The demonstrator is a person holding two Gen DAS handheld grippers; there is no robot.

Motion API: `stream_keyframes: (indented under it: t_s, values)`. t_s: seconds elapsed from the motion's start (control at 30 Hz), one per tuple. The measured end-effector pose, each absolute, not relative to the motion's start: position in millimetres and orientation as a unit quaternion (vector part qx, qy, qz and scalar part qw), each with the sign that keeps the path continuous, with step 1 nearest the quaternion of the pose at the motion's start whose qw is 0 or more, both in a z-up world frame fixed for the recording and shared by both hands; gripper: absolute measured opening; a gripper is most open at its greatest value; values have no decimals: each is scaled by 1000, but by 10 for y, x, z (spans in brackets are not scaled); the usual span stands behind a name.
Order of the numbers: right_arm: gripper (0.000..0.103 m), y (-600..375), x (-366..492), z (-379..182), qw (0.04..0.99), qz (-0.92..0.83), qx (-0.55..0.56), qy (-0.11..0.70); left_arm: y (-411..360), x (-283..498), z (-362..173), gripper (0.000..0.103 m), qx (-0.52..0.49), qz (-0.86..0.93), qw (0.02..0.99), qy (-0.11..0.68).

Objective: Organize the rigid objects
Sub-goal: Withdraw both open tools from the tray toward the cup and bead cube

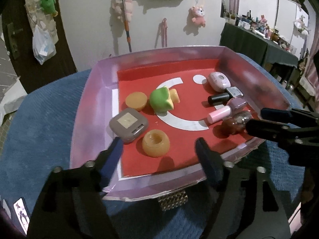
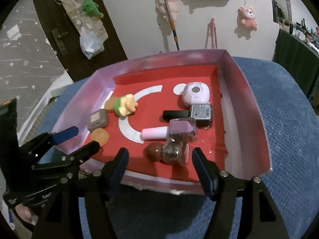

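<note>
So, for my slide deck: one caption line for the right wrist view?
Open right tongs frame a brown bottle lying in the red-floored tray, left tongs alongside.

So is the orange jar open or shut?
Open: the jar shows its threaded mouth, and its lid lies apart, beyond the grey case.

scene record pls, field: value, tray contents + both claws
container: pink-walled tray with red floor, on blue cloth
left group: orange open jar, orange lid, grey square case, green-and-yellow toy on its side
right group: lilac oval case, black-capped bottle, pink-capped lilac bottle, brown-capped glitter bottle, all three lying down
left claw: open, the jar between its tips, untouched
right claw: open, astride the glitter bottle, not gripping
</note>
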State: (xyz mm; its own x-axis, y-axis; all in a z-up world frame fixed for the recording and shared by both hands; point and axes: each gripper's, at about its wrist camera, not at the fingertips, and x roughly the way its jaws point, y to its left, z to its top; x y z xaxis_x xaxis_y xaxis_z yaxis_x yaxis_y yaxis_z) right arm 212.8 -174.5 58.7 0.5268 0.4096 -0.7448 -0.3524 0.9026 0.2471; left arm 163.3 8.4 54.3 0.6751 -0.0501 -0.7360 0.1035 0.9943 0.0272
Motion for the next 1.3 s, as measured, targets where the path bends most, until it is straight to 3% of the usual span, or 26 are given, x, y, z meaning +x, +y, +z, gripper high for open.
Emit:
stream_keyframes:
  t_s: [0.2, 0.33, 0.53, 1.3]
  values:
    - [80, -1823, 1935, 753, 880, 234, 50, 409, 167, 1527, 663, 82, 15, -42, 921, 387]
    - [90, -1839, 1820, 854, 884, 247, 58, 392, 183, 1439, 720, 98, 12, -41, 926, 376]
    - [103, -1861, 1655, 1005, 892, 263, 69, 361, 219, 1304, 796, 98, 8, -40, 931, 363]
    - [103, -1829, 1111, 1114, 914, 265, 54, 302, 254, 769, 869, 103, -7, -46, 941, 336]
